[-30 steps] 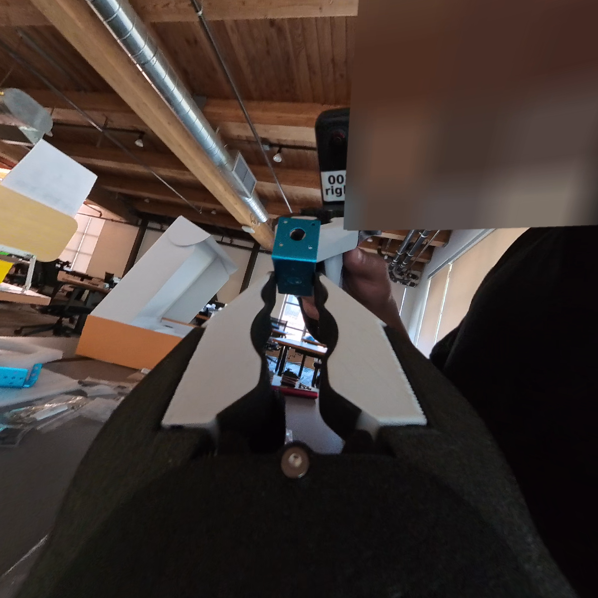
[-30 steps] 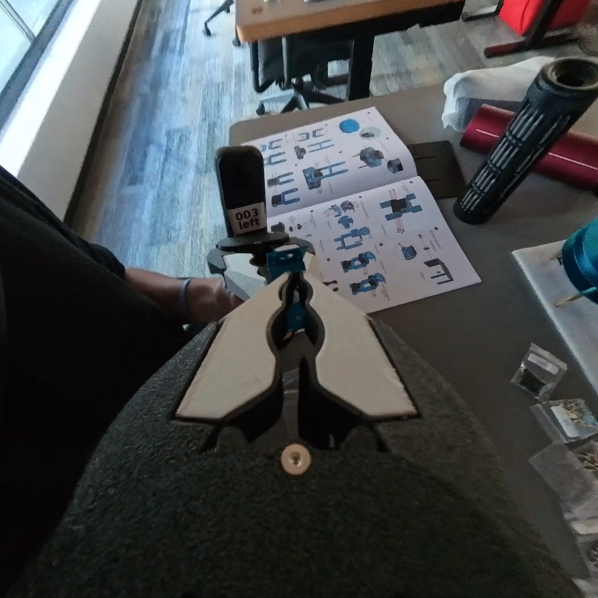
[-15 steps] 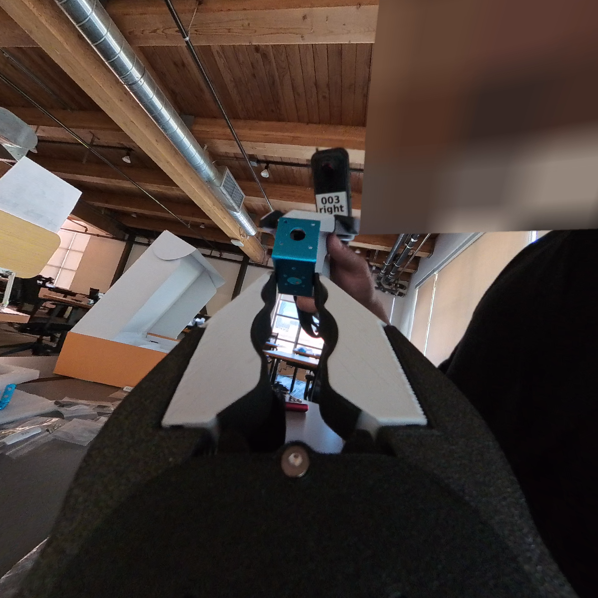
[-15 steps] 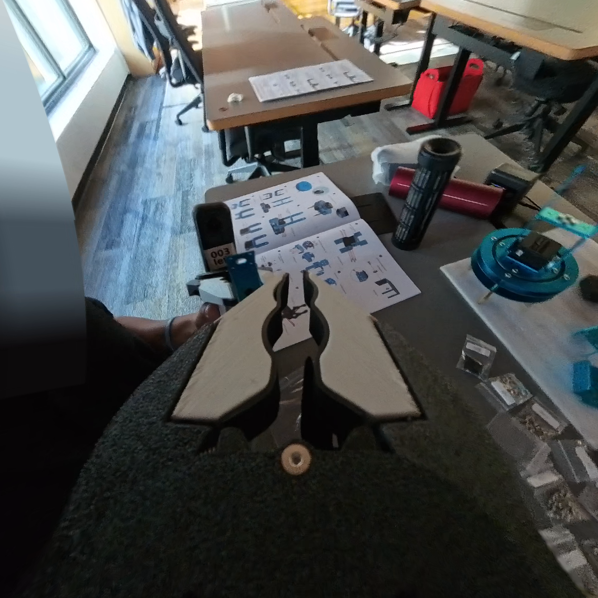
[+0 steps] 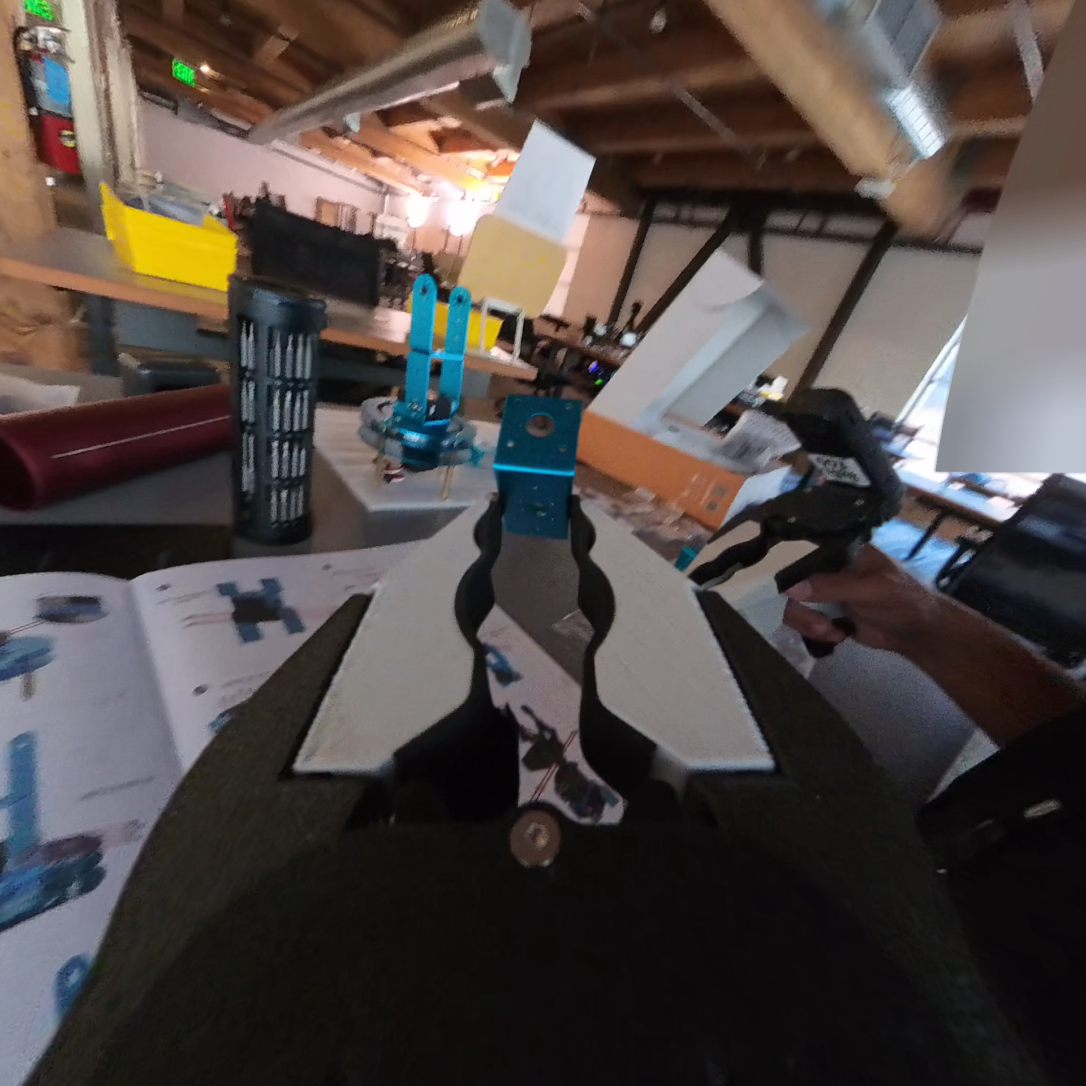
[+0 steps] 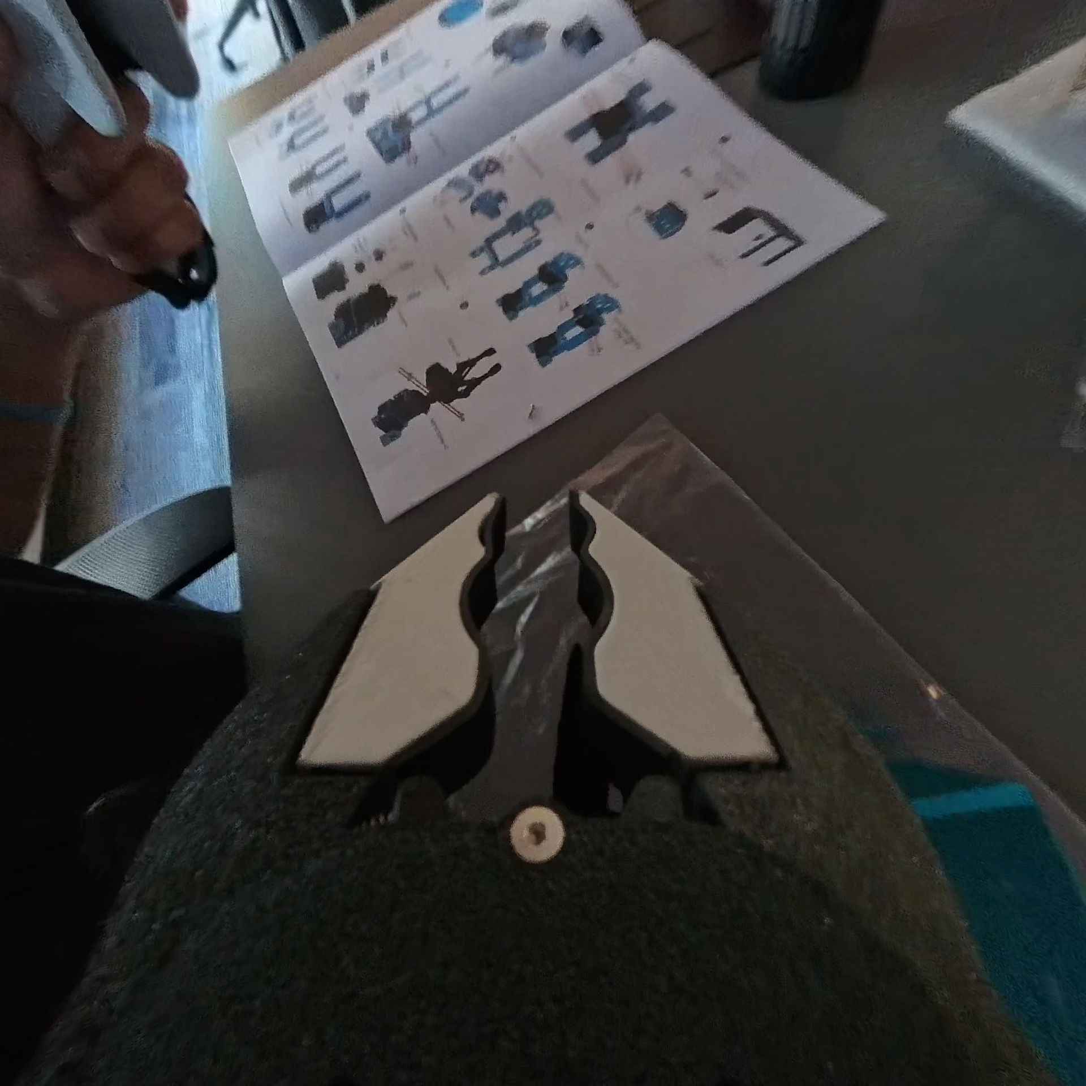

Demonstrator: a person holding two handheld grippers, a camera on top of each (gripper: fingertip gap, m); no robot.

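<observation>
My left hand-held gripper (image 5: 533, 511) pinches a blue bracket (image 5: 536, 464); my right hand-held gripper (image 6: 538, 508) (slightly parted, empty) hovers over a plastic bag (image 6: 652, 511).

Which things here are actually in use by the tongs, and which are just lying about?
In use:
left tongs, shut on the blue bracket
right tongs, open and empty, above a clear plastic bag

Lying about:
open instruction booklet
black perforated cylinder
dark red tube
blue assembly

left tool (image 5: 533, 505) gripping blue bracket (image 5: 536, 467), above booklet (image 5: 176, 646)
</observation>
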